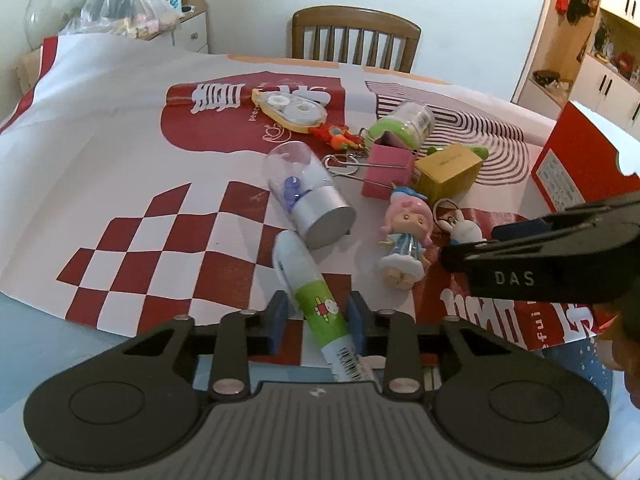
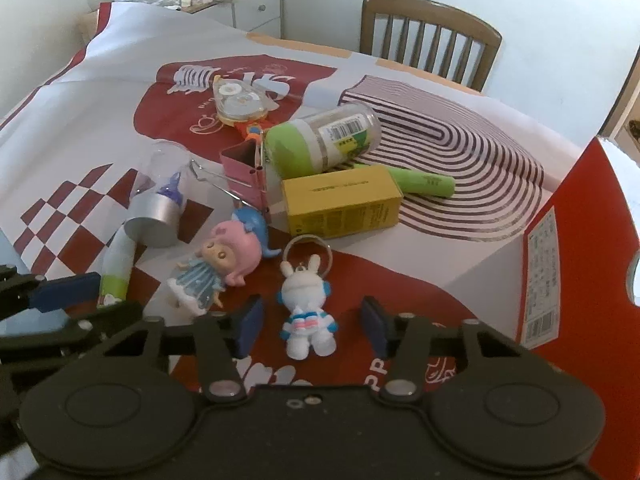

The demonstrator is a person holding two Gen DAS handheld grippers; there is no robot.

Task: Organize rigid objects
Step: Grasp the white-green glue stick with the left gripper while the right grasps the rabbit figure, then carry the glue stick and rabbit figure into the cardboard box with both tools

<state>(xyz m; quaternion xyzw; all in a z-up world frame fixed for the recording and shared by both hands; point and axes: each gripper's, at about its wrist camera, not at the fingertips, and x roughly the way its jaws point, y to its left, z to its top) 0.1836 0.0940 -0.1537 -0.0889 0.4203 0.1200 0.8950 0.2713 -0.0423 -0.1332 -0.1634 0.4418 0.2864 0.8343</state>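
Note:
A white and green tube (image 1: 320, 304) lies slantwise on the printed table cover, and my left gripper (image 1: 318, 318) is shut on it, a blue pad at either side. The tube (image 2: 116, 264) shows again at the left of the right wrist view. A white rabbit keychain (image 2: 306, 312) lies flat between the blue pads of my right gripper (image 2: 312, 326). There is a gap on both sides of it, so that gripper is open. The rabbit keychain (image 1: 464, 232) sits just under the right gripper's black fingers (image 1: 540, 256).
Close by lie a pink-haired doll (image 2: 224, 264), a silver-based clear dome (image 1: 308, 196), a yellow box (image 2: 340, 204), a pink binder clip (image 2: 244, 176), a green-lidded jar (image 2: 320, 140) and a tape dispenser (image 2: 240, 104). A red box (image 2: 560, 240) stands at the right, with a chair (image 2: 428, 36) behind the table.

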